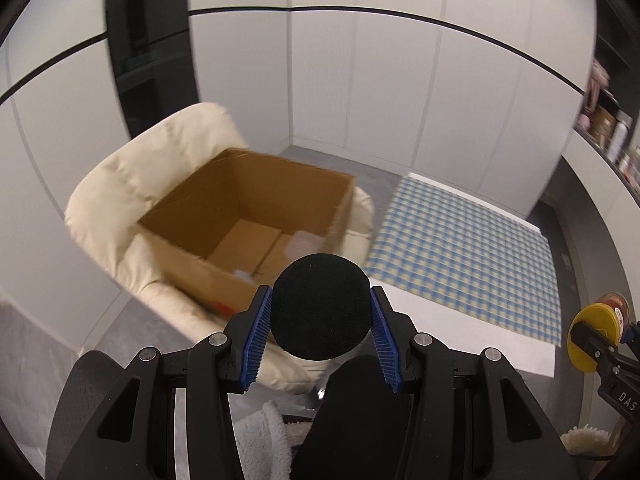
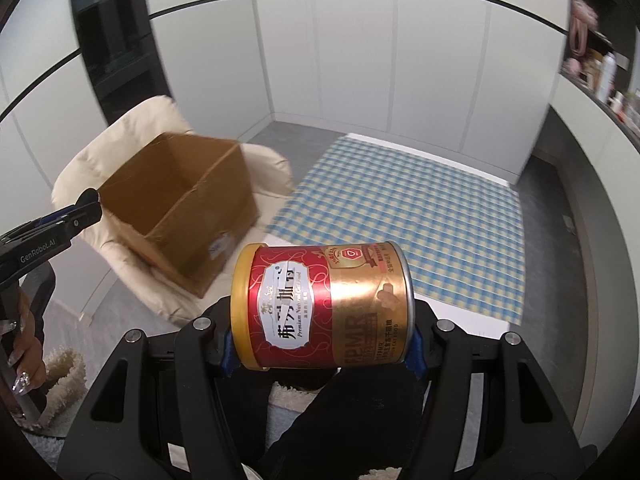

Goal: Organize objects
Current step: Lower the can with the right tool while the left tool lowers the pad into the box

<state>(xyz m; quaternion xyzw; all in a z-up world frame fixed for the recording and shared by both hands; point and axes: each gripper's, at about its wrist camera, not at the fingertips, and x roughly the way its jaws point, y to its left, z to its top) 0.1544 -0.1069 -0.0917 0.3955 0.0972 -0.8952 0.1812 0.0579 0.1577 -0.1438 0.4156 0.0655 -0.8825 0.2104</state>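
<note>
two loads are riding toward the open brown cardboard box [image 1: 248, 216] on the cream chair [image 1: 132, 176]: left gripper [image 1: 322, 320] jaws clamping a black foam ball [image 1: 322, 306], right gripper [image 2: 320, 344] jaws clamping a sideways red-and-gold tin can [image 2: 320, 308], whose smooth wall is risking slipping free.

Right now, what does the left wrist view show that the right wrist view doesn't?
Left wrist only: the black foam ball clamped in the left gripper, and the inside floor of the cardboard box, with whitish bits on it.

Right wrist only: the red-and-gold cat food can lying sideways in the right gripper, its label readable, and the person's hand at the left edge.

Both: the open cardboard box on the cream chair, the blue checked cloth, white cabinets.
</note>
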